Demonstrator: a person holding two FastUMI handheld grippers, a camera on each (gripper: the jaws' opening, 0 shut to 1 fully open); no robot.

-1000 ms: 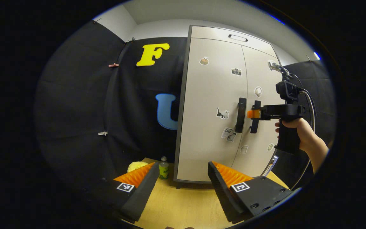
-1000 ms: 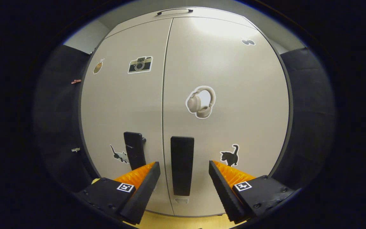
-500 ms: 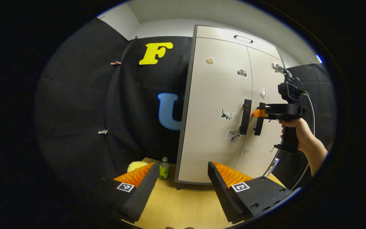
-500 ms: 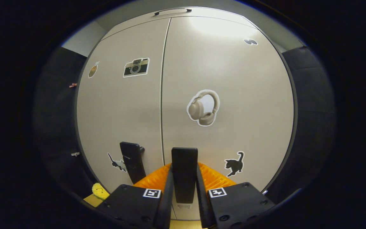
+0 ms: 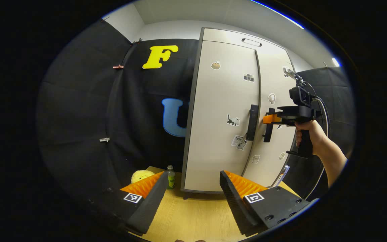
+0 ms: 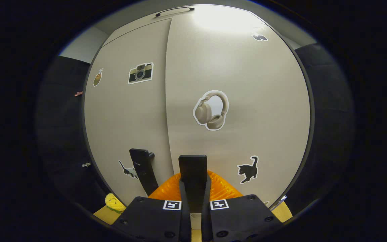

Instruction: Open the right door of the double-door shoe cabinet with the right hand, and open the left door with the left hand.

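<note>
The shoe cabinet [image 5: 220, 111] stood on the wooden counter [image 5: 193, 215] against the black cloth wall. The right gripper [image 6: 193, 198] had its fingers [image 6: 183, 201] pressed together on the black handle of the right door [image 6: 192, 171], and that door [image 6: 247, 101] stood slightly proud of the left door [image 6: 129, 114] along the seam. In the left gripper view a hand [image 5: 309, 132] held that gripper at the handle. The left gripper [image 5: 190, 191] hung back from the cabinet, its fingers spread wide and holding nothing. The left door's handle [image 5: 252, 122] was untouched. A small bottle [image 5: 170, 172] and a yellow plush toy [image 5: 141, 175] sat beside the cabinet's left side.
</note>
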